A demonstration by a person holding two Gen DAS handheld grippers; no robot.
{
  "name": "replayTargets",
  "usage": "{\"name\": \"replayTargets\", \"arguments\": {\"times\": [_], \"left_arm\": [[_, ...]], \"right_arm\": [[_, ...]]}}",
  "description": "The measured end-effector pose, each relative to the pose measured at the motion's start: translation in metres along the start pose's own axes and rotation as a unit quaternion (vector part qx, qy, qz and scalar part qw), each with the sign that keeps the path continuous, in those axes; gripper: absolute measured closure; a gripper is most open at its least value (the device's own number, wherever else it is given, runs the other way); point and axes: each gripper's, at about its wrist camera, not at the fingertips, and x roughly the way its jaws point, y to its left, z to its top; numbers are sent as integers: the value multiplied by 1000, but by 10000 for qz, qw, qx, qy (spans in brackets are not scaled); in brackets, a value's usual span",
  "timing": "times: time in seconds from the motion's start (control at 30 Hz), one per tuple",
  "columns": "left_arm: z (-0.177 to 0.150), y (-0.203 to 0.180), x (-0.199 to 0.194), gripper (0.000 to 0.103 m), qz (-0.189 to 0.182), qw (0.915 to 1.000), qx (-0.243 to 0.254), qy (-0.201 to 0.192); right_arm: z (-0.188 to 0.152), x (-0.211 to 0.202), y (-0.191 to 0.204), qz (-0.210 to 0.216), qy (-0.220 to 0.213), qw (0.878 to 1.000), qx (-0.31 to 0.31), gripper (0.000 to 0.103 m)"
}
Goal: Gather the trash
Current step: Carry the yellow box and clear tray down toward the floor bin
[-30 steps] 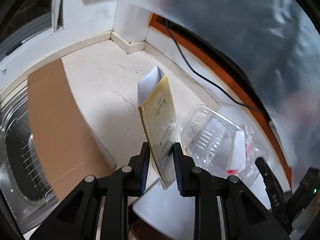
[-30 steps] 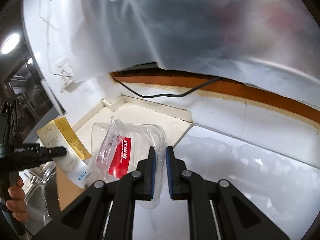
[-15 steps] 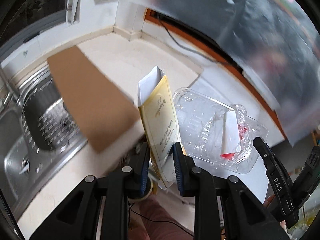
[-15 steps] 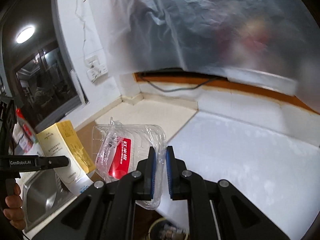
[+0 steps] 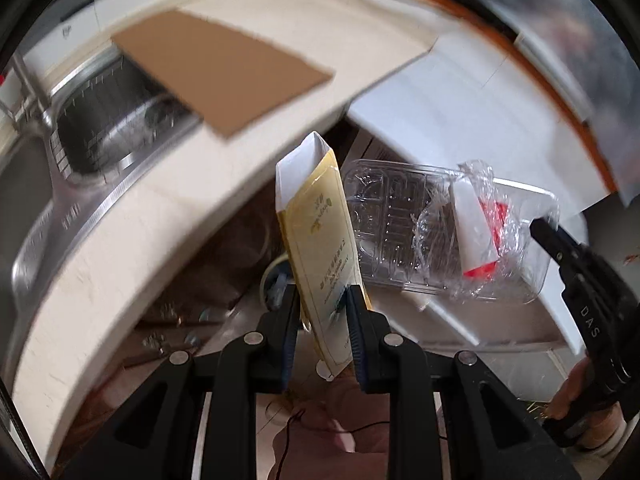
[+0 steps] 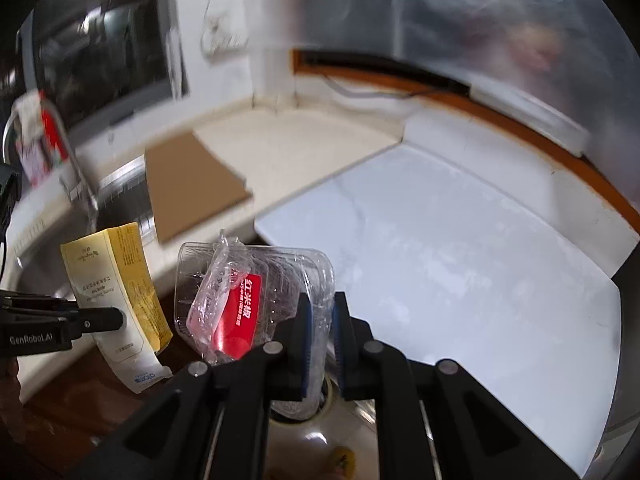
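My left gripper (image 5: 322,300) pinches a flat yellow-and-white cardboard carton (image 5: 318,232); my right gripper (image 6: 319,322) clamps the rim of a crinkled clear plastic tray (image 6: 256,300), both beyond the cream counter (image 5: 120,248) edge.

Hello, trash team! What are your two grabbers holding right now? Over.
Left gripper shut on yellow carton. Right gripper shut on clear plastic tray. Both off the counter edge. Nothing blocking.
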Motion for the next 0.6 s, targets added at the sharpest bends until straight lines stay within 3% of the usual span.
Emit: {"name": "replayTargets", "arguments": {"times": [0.17,0.3,0.4,0.6], "left_arm": [[-30,2,77,81,196,9993,20,318],[-47,6,147,81,193,9987,-1,469],[-55,9,205,81,356,9985,75,419],[-64,28,316,80,468,9964,-142,687]], "right_arm": [[-46,54,17,-265,233,9975,-606,94],[-95,122,28,-446,457,9924,-1049,94],[-125,173,31,-557,626,9890,-1218,93],[-174,286,34,-669,1094,9840,-1240,93]]}}
